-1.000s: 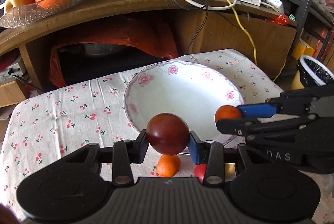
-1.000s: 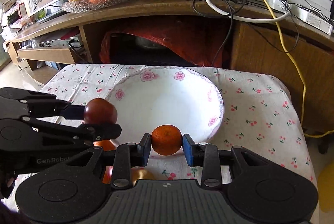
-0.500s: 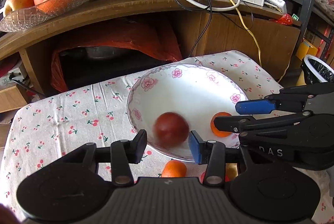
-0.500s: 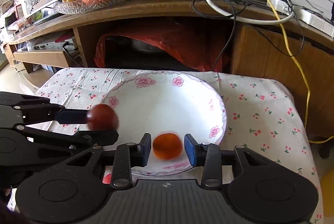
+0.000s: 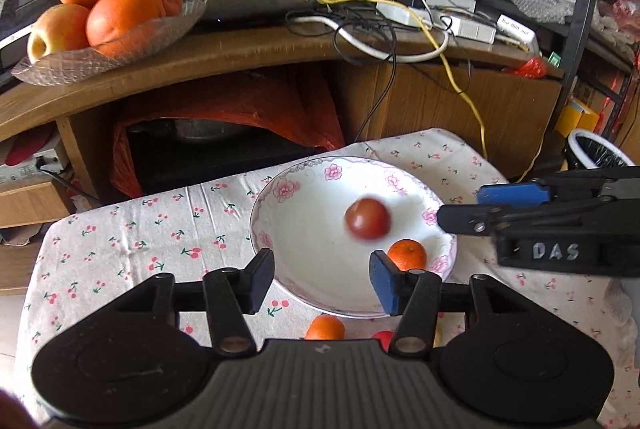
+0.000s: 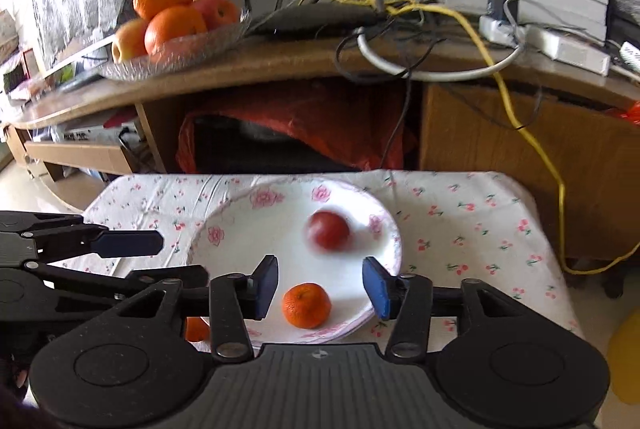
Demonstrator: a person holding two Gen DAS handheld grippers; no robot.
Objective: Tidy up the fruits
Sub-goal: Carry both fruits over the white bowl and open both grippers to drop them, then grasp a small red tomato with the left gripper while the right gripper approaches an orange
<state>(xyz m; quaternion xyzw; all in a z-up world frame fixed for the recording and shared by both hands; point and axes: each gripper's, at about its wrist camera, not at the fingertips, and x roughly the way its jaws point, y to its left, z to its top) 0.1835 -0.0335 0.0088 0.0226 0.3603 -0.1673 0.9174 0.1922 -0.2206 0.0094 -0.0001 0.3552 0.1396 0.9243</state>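
Note:
A white floral bowl (image 5: 280, 229) (image 6: 224, 229) sits on the cherry-print tablecloth. A dark red fruit (image 5: 367, 217) (image 6: 329, 230), blurred by motion, and a small orange mandarin (image 5: 407, 255) (image 6: 306, 305) lie inside it. My left gripper (image 5: 322, 279) is open and empty at the bowl's near rim. My right gripper (image 6: 320, 287) is open and empty above the mandarin. Another mandarin (image 5: 325, 327) (image 6: 196, 329) and a red fruit (image 5: 383, 339) lie on the cloth in front of the bowl, partly hidden by the grippers.
A glass dish of oranges and apples (image 5: 104, 17) (image 6: 172, 25) stands on the wooden shelf behind. Cables and a router (image 5: 360, 13) clutter the shelf. An orange bag (image 5: 240, 117) fills the opening under it. A bin (image 5: 600, 153) stands at the right.
Both grippers opened and let their fruit fall into the bowl. The red fruit rolled toward the bowl's far side. Both grippers drew back and up.

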